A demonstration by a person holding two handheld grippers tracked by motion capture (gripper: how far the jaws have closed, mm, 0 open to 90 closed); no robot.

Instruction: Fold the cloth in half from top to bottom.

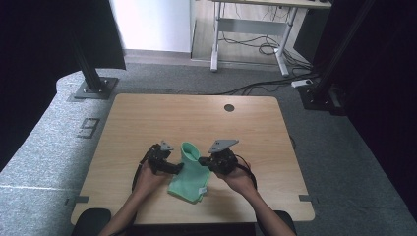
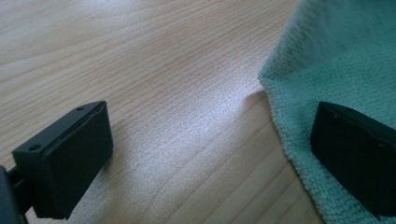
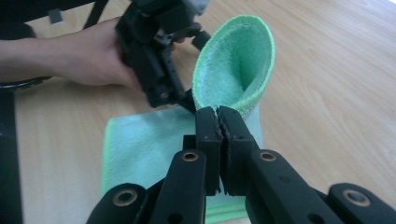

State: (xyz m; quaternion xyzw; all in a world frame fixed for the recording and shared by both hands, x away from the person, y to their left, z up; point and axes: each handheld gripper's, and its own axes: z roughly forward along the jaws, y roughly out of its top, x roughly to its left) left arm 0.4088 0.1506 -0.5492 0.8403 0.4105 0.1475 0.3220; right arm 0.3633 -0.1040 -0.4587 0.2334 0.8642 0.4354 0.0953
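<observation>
green cloth [image 1: 189, 172], one; two grippers

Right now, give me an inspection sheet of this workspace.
Surface: wooden table, round hole near far edge.
Job's things: green cloth, one end lifted into a loop.
Clutter: nothing seen.
Grippers: right gripper shut on the cloth's lifted edge; left gripper open, one jaw over the cloth's edge, one over bare wood.
Cables: one trails from each gripper; more on the floor behind.
Surroundings: grey carpet, desk frame, black posts.
</observation>
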